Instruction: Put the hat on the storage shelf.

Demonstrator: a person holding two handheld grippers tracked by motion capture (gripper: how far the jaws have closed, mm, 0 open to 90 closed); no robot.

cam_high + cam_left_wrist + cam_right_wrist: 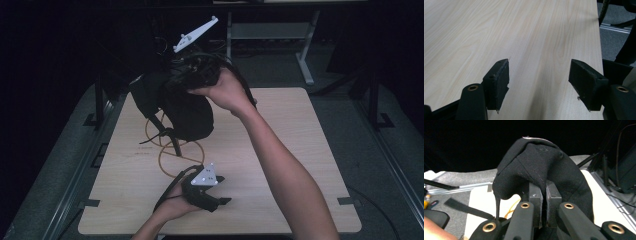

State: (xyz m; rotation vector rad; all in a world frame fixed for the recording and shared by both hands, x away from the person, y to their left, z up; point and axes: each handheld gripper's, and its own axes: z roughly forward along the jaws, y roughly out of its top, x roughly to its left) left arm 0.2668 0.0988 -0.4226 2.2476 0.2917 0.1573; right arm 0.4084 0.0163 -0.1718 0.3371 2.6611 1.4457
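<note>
A black cloth bag (187, 112) hangs above the far left part of the wooden table (290, 150). My right gripper (176, 85) is held up high and is shut on the bag's fabric. In the right gripper view the two pads (535, 197) pinch a fold of the bag (541, 160), which drapes over them. A black strap (160, 132) dangles from the bag down to the table. My left gripper (223, 190) rests near the table's front edge. Its jaws stand open over bare wood (539, 75) with nothing between them.
An orange cord (172, 155) lies in loops on the table under the bag, also showing in the right gripper view (514, 207). A white desk frame (305, 55) stands behind the table. Dark floor and metal rails surround the table.
</note>
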